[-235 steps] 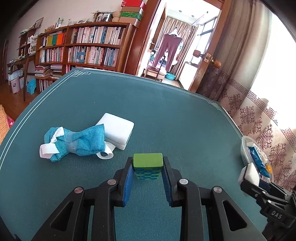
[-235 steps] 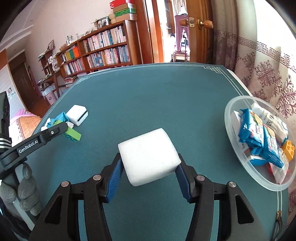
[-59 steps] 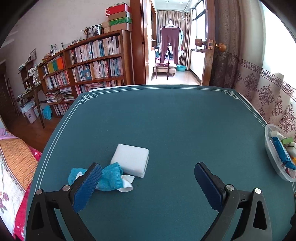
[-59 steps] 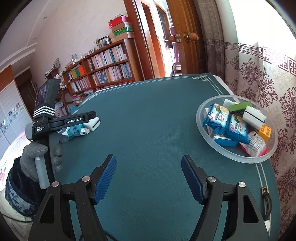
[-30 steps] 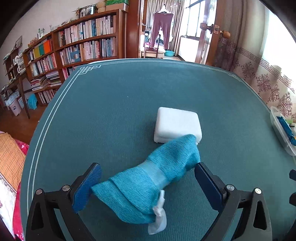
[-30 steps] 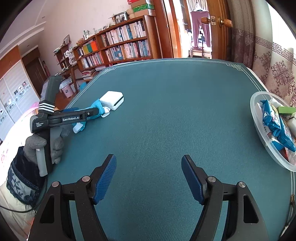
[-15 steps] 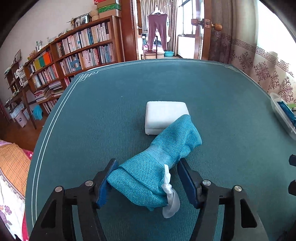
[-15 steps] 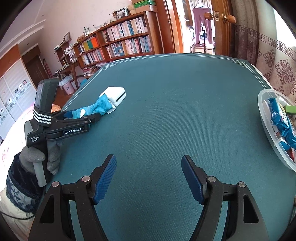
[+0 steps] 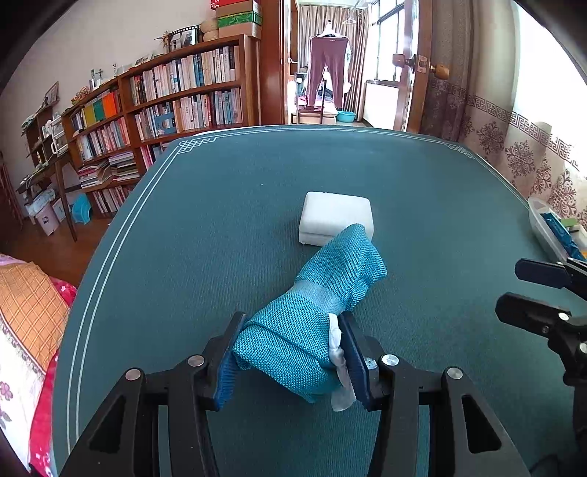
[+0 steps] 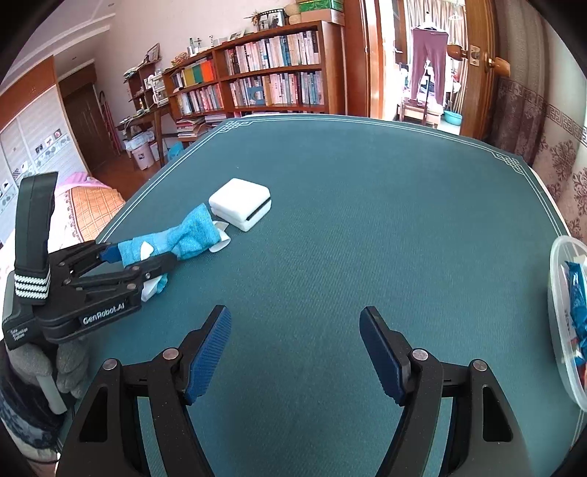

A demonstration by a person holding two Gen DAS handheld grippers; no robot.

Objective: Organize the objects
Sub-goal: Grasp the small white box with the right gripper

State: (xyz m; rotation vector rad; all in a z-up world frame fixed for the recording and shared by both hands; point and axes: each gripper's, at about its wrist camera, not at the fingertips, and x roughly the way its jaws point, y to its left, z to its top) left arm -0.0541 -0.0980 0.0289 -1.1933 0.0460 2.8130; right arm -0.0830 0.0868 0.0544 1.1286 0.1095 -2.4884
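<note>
Two items remain on the surface [image 9: 220, 227]: left gripper [image 9: 290, 352] has just clamped the cloth [image 9: 312, 312], which leans on the sponge [image 9: 335, 216]. Right gripper [image 10: 295, 352] hangs released; next stop, probably the bowl [image 10: 557, 293].

A teal felt table [image 9: 227, 220] with thin white border lines and corner fretwork fills the lower part of both views. Beyond its far edge, at about eleven o'clock, a long wooden bookcase [image 9: 176, 106] holds tightly packed rows of books, with stacked coloured boxes [image 9: 234, 14] on top. At twelve o'clock an open doorway shows maroon trousers [image 9: 326, 69] hanging on a rack, a small blue basin [image 9: 345, 116] on the floor beneath. At one o'clock stands a wooden door with a brass knob [image 9: 440, 69]. Patterned curtains [image 9: 521, 154] hang at two o'clock. A checked orange bedspread [image 9: 25, 304] lies at nine o'clock.
</note>
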